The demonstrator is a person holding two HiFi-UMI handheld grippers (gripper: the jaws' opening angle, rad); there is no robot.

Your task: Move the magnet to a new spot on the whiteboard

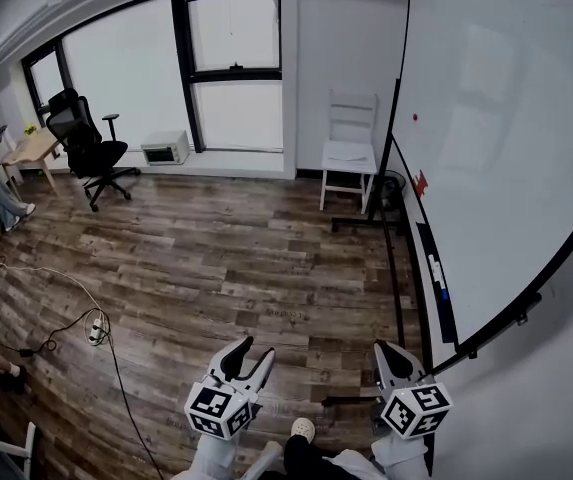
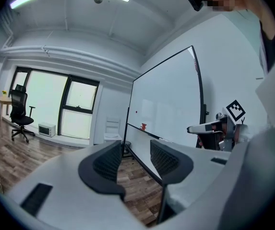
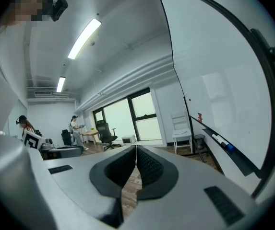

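A white chair and a black office chair (on castors) stand on the wooden floor

Left gripper apart, right gripper together

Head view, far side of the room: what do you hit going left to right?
wooden desk → black office chair → microwave → white chair → whiteboard

Small round red magnet stuck on the upright whiteboard
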